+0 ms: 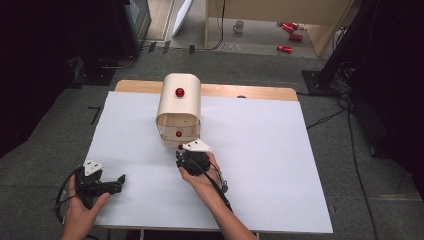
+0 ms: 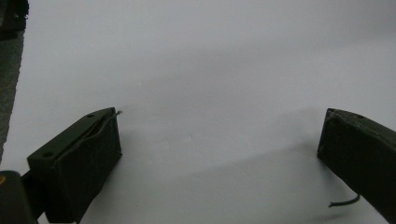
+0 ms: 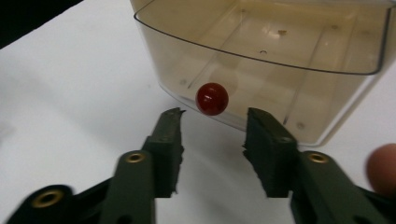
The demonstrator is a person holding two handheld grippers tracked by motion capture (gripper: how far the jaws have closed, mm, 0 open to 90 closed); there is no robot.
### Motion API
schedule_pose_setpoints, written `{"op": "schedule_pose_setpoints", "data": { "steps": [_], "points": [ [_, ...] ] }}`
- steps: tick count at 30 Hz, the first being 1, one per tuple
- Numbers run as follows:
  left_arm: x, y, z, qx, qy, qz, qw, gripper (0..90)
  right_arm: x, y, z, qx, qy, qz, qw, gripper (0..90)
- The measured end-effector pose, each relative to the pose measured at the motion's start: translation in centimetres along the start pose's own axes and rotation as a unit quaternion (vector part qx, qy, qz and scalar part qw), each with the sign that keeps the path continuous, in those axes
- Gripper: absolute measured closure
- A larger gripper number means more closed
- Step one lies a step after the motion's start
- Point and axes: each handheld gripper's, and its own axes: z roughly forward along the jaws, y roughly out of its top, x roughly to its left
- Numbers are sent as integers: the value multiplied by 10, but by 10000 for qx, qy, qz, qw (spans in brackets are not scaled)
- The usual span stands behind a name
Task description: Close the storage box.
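While the white sheet (image 1: 260, 165) is lying across most of the table, its wooden far edge (image 1: 250, 91) is showing behind a small cream drawer cabinet (image 1: 179, 100), and wide bare sheet is stretching to the right of the cabinet and toward the near edge, leaving both hands plenty of room. The cabinet is standing just left of the table's middle near the far edge, its long axis running front to back and its drawer fronts facing the person; a translucent drawer (image 3: 280, 56) is standing pulled out toward the right gripper (image 3: 214, 122), its red knob (image 3: 212, 99) pointing straight at the gap between the jaws. Those jaws are standing partly apart, just short of the knob and gripping nothing. The right hand (image 1: 202, 175) is reaching forward, gripper (image 1: 192, 157) aimed at the cabinet's base. The left gripper (image 1: 102, 182) is resting low near the sheet's near left corner, well apart from the cabinet, pointing rightward, its jaws spread wide over bare sheet and empty.
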Motion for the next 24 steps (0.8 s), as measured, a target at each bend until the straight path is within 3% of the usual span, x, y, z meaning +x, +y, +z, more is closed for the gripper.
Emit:
{"op": "schedule_pose_setpoints", "data": {
  "steps": [3,7,9,16,24],
  "points": [
    [0,0,0,1,0,-1,10000,0,-5,-3,-9,-13,48,-175,9998,428],
    [0,0,0,1,0,-1,10000,0,-10,-4,-18,-16,88,-274,9996,348],
    [0,0,0,2,0,1,10000,0,-17,-5,-26,-10,71,-336,9994,234],
    [0,0,0,2,0,1,10000,0,-30,-6,-42,-5,133,-367,9992,144],
    [0,0,0,5,0,2,10000,0,-45,-9,-61,-38,-107,-384,9992,131]
  ]
}}
